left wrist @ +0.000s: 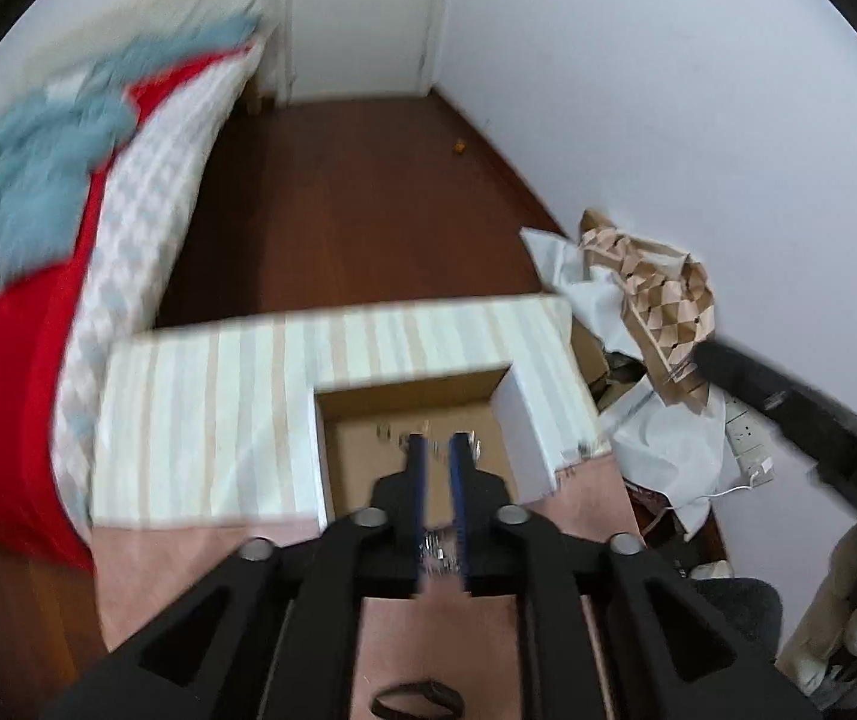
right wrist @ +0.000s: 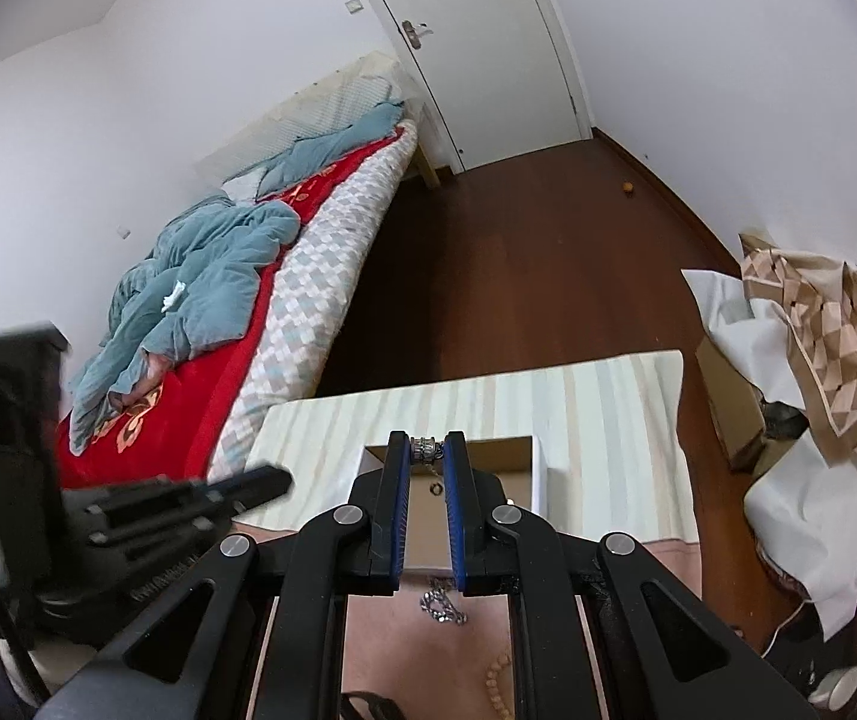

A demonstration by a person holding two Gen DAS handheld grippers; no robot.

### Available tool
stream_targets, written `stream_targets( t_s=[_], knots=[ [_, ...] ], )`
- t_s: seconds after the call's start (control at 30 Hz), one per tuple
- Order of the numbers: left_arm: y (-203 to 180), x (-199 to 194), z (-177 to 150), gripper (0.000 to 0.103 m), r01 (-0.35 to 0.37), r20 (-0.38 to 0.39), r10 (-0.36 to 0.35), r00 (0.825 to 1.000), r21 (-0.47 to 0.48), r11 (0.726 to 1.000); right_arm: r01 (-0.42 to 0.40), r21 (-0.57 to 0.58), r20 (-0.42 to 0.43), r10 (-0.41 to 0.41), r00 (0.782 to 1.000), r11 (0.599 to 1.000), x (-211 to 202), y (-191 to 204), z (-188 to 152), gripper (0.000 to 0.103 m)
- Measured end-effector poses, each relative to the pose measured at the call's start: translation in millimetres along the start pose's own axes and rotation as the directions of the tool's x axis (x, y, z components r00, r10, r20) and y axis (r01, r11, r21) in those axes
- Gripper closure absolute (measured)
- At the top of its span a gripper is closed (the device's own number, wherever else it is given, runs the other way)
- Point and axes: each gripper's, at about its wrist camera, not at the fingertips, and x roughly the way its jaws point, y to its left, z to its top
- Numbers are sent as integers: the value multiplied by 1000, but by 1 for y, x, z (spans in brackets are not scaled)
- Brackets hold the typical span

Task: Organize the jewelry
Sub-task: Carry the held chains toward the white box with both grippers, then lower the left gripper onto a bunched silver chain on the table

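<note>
While my right tongs [right wrist: 428,450] pinch the silver chain [right wrist: 428,449] above the open box [right wrist: 539,474] on the desk [right wrist: 608,408], my left tongs [left wrist: 435,450] hang slightly spread, empty; its dangling tail could snag or slip.

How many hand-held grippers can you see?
2. The right hand-held gripper pinches a silver chain near the open box; the left hand-held gripper is just to its left. None seems hidden.

A silver beaded metal chain [right wrist: 428,450] hangs pinched at its top, its lower end [right wrist: 443,603] heaped on the pink table [right wrist: 404,648].
</note>
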Motion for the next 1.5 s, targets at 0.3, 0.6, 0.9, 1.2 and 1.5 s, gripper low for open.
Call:
stream_targets(
  t_s=[0.3, 0.6, 0.9, 1.2, 1.5],
  knots=[
    [-19, 69, -75, 46, -61, -153, 69, 986, 57, 997, 49, 107, -21, -47, 999, 993, -1, -39, -45, 91],
    [-51, 150, -103, 46, -132, -276, 190, 942, 216, 967, 98, 207, -28, -94, 995, 973, -16, -82, -72, 91],
    [-65, 158, -105, 95, -110, -252, 184, 950, 283, 953, 112, 237, -47, -104, 993, 965, -14, -97, -79, 91],
    [-52, 80, -69, 96, -18, -102, 37, 994, 182, 983, 63, 215, -17, -61, 998, 975, -24, -80, -66, 91],
    [-43, 11, -1, 103, 39, 59, -47, 997, 131, 991, -9, 114, 29, 6, 1000, 993, -24, -39, -28, 91]
  ],
)
